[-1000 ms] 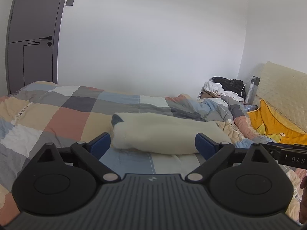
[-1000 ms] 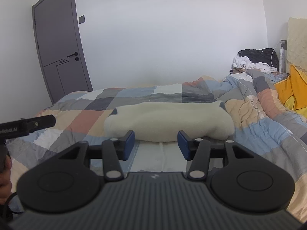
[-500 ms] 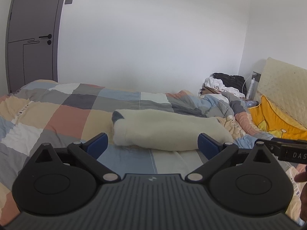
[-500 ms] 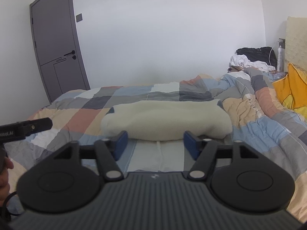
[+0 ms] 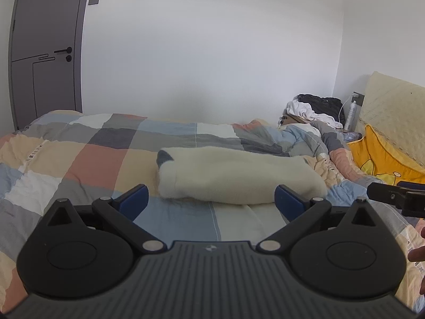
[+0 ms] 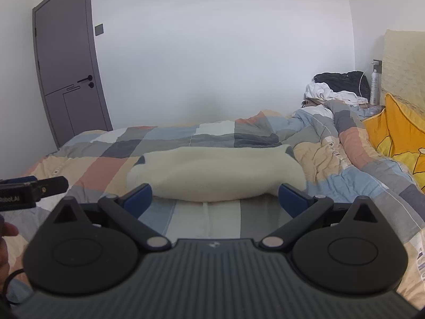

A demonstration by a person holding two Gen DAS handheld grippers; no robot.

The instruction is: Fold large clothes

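Since a second ago: your right gripper (image 6: 214, 196) has gone from half-closed to wide apart and its jaws are opening with nothing between them; your left gripper (image 5: 211, 199) has spread only slightly.
Left wrist view, gripper: released, blue pads (image 5: 134, 200) wide apart, gripping nothing.
Left wrist view, garment: the cream fleece garment (image 5: 236, 176) lies folded on the patchwork quilt (image 5: 95, 156), just ahead of your fingertips and clear of them.
Left wrist view, far right: the yellow pillow (image 5: 382, 156) sits beyond your right pad.
Right wrist view, gripper: released, empty.
Right wrist view, garment: the folded bundle lies straight ahead, spanning the gap, untouched.
Right wrist view, left edge: your other gripper's finger pokes in.
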